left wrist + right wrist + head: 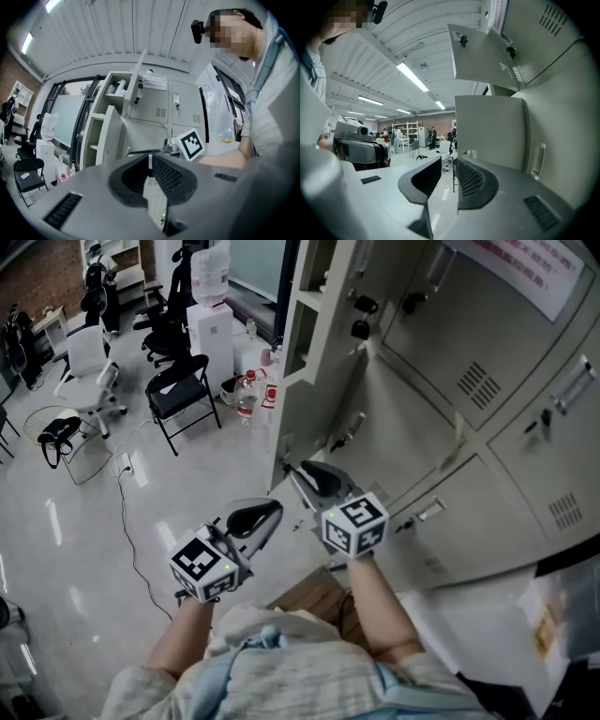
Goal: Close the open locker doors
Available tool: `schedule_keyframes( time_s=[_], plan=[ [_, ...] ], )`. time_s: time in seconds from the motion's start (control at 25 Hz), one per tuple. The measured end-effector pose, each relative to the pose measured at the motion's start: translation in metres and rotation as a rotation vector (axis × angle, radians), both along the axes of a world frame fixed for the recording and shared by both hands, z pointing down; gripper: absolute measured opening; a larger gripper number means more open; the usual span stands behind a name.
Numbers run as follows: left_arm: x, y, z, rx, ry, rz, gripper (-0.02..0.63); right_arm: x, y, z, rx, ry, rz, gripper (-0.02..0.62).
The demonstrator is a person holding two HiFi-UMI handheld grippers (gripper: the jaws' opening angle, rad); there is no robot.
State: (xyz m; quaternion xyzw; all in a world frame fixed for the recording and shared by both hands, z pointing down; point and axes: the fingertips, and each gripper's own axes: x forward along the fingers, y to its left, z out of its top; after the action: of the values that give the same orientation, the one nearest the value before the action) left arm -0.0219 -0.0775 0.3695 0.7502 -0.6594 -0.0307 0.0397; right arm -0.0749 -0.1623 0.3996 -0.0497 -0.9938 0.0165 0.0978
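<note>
**At the lockers' left end: two doors left to shut**

In the left column, the upper door and lower door both stand open, so the closing seems barely begun. The right tongs are apart and empty near the lower door. The left tongs are together and empty.
</note>
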Motion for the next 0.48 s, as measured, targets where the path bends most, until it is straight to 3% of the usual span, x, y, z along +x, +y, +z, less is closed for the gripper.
schedule_keyframes(
  time_s=[0.28,0.48],
  plan=[
    [-0.018,-0.009,0.01,0.003,-0.01,-0.037,0.006,-0.014,-0.001,0.024,-0.032,0.042,-0.057,0.107],
    [-0.043,-0.021,0.032,0.013,-0.034,-0.028,0.006,-0.029,0.003,0.042,0.001,0.079,-0.068,0.107]
  ],
)
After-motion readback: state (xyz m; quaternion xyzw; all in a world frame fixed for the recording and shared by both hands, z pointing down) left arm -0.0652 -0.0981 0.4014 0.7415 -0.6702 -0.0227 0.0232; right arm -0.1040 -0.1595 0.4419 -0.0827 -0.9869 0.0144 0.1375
